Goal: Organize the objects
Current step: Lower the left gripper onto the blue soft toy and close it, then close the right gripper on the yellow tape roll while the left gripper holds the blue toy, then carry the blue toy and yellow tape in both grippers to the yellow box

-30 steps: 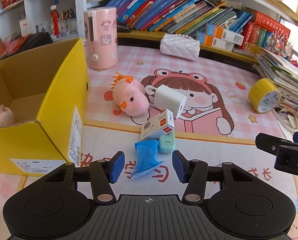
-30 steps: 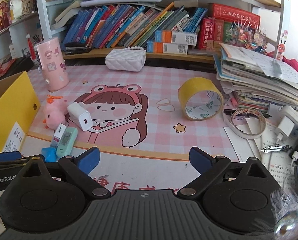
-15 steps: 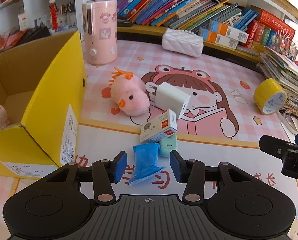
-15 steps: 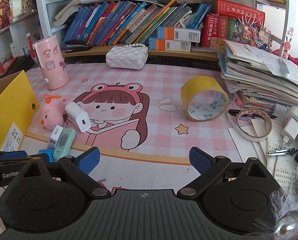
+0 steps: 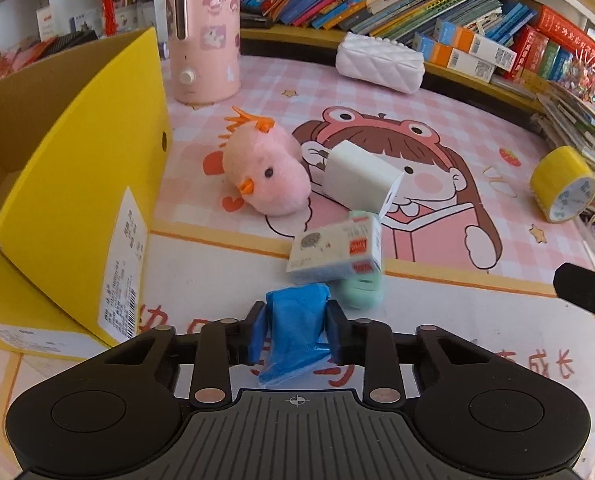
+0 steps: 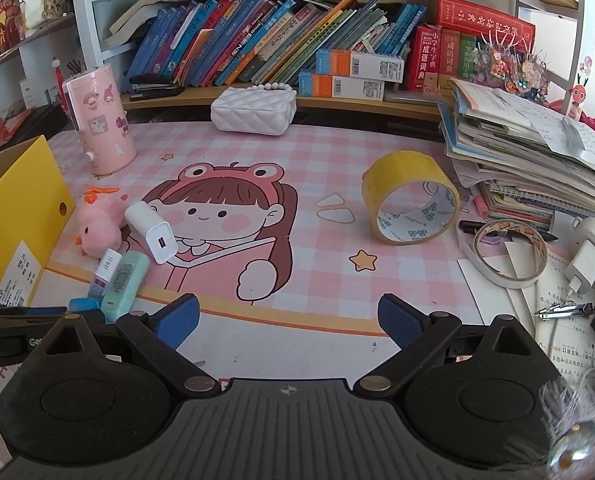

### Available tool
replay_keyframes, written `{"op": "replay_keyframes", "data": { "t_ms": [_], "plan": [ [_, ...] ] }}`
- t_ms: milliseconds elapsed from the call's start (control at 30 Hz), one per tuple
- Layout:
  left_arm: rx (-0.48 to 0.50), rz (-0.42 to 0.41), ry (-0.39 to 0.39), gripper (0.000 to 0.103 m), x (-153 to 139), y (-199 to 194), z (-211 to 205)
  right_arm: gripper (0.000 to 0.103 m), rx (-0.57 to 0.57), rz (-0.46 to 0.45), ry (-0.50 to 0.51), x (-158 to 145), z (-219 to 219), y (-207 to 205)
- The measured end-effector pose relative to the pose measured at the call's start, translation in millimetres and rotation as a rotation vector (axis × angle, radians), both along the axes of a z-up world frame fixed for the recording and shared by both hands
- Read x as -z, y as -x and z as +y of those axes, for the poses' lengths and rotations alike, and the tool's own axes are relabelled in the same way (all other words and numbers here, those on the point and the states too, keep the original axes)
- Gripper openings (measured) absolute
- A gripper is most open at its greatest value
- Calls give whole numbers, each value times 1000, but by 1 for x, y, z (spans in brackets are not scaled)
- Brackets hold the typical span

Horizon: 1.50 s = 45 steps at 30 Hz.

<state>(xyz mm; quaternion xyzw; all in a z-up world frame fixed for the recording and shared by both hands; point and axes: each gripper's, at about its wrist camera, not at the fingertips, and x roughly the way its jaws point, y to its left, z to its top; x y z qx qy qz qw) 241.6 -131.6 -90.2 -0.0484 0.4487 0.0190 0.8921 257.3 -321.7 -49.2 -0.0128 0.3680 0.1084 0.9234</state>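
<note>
The pink checked cartoon desk mat (image 6: 321,168) fills the middle of both views, with the open yellow cardboard box (image 5: 77,184) standing along the left edge of the left wrist frame, its mouth facing up and a pale plush just visible inside at the far left. Right of the box, around the centre of the frame, lie the loose things: a pink plush chick (image 5: 263,180), a white charger block (image 5: 359,180) just beside it, a small white printed carton (image 5: 335,252) resting on a mint-green plastic case (image 5: 357,294), and lowest of all a crumpled blue plastic bag bundle (image 5: 295,328).

The left gripper (image 5: 295,330) has its blue pads pressed against both sides of the blue bundle, so the jaws are clamped on it. The bundle's long axis runs up and down the frame, along the fingers, with its loose tail trailing back toward the camera. Whether it has left the mat I cannot tell.

The right gripper (image 6: 288,318) sits in the lower middle of its own frame, jaws wide apart and holding nothing, with the yellow tape roll (image 6: 411,200) well beyond it in the right of centre.

The coming move probably turns on the box lying to the left of the held bundle: a lift, then a swing left over the near yellow wall. The left hand is plainly the nearer one.
</note>
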Motion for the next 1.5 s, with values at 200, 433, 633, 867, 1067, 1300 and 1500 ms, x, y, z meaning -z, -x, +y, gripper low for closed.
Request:
{"op": "replay_keyframes", "data": {
  "t_ms": [200, 433, 633, 867, 1067, 1300, 1500],
  "plan": [
    [15, -65, 6, 27, -18, 13, 2, 97, -18, -9, -6, 0, 3, -3],
    [40, -127, 49, 27, -41, 28, 2, 100, 72, -89, 77, 1, -6, -29],
    [45, -128, 58, 27, -44, 31, 2, 103, 117, -116, 154, 18, -25, -69],
    [59, -134, 48, 27, -47, 36, -1, 103, 139, -146, 288, 38, -31, -107],
    [45, -131, 40, 27, -49, 40, 3, 103, 136, -134, 355, 53, -36, -135],
    [31, -141, 39, 27, -51, 45, 4, 91, 106, -127, 348, 56, -40, -145],
    [27, -156, 49, 27, -53, 49, 4, 90, 114, -131, 273, 42, -39, -126]
  ]
}}
